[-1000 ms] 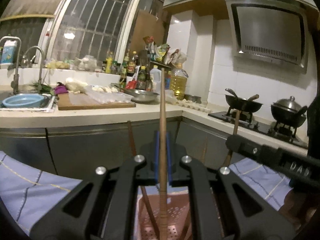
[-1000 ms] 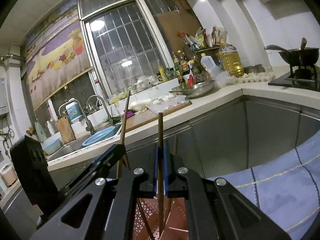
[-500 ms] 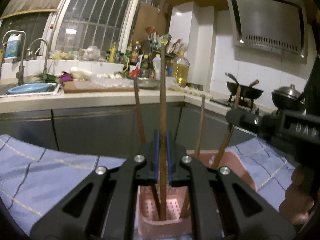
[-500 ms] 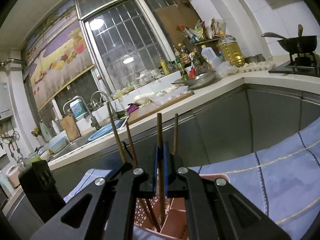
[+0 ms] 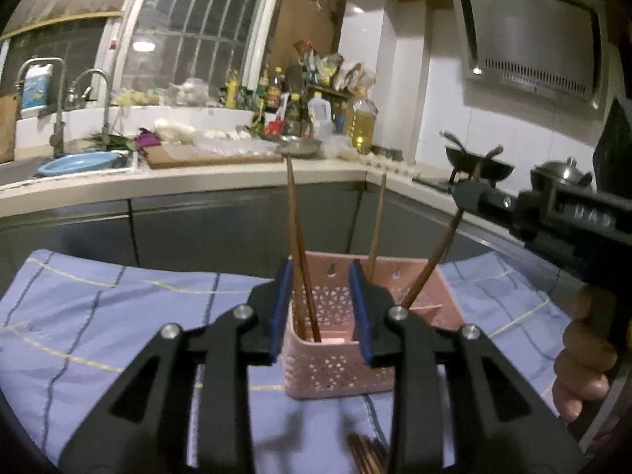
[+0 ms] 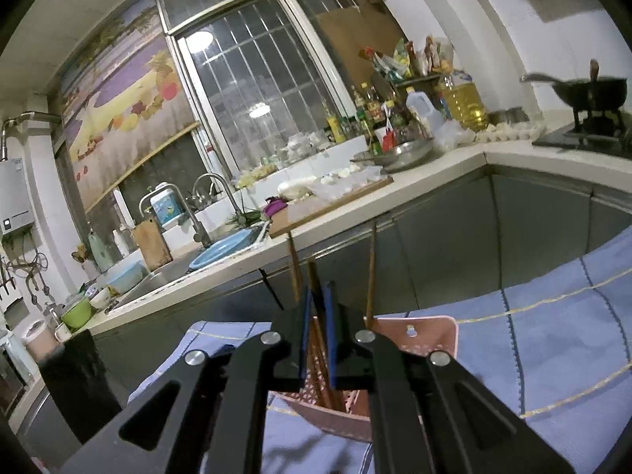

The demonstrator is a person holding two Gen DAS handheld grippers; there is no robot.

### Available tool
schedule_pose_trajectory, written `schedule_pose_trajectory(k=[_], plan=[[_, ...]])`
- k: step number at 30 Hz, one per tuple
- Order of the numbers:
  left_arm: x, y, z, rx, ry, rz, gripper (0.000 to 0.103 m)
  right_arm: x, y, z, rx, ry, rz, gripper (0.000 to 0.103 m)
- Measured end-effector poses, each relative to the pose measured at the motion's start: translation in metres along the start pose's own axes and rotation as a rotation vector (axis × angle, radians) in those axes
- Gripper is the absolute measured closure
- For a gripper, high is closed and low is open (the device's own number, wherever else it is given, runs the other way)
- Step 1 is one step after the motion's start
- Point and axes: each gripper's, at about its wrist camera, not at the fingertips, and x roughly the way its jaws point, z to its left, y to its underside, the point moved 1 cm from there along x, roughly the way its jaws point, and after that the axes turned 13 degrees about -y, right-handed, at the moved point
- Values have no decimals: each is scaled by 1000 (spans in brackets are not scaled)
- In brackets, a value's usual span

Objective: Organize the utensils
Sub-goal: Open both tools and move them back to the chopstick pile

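Mid-drop of chopsticks into the pink perforated basket on the blue checked cloth.

Left gripper: jaws opening, one brown chopstick loose between the pads, near upright, tip in the basket's front compartment.

Right gripper: jaws nearly closed on another chopstick, tilted, lower end in the basket.

Next, probably: release that one, then fetch the chopsticks lying on the cloth.

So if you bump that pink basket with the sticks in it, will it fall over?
Probably it slides or tips easily. The pink basket looks like thin plastic full of holes, so likely light. The chopsticks stand far above its rim and lean outward, making it top-heavy. The blue cloth under it might grip a little.
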Motion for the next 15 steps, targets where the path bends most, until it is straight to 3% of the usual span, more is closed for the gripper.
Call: schedule_pose_trajectory(k=[3,5,7,8,15], plan=[[-32,-1,9,-17,5,-9,75,-25,5,19,-9,-3,-14,93],[-50,3,13,-13,4,5,75,-43,15,29,-2,1,-15,87],[-67,15,18,-16,11,42,75,-55,26,35,0,20,-9,59],[-75,24,21,-22,18,74,75,-61,32,38,-3,33,-16,55],[-100,79,38,-81,22,236,75,-107,52,43,27,98,-53,53]])
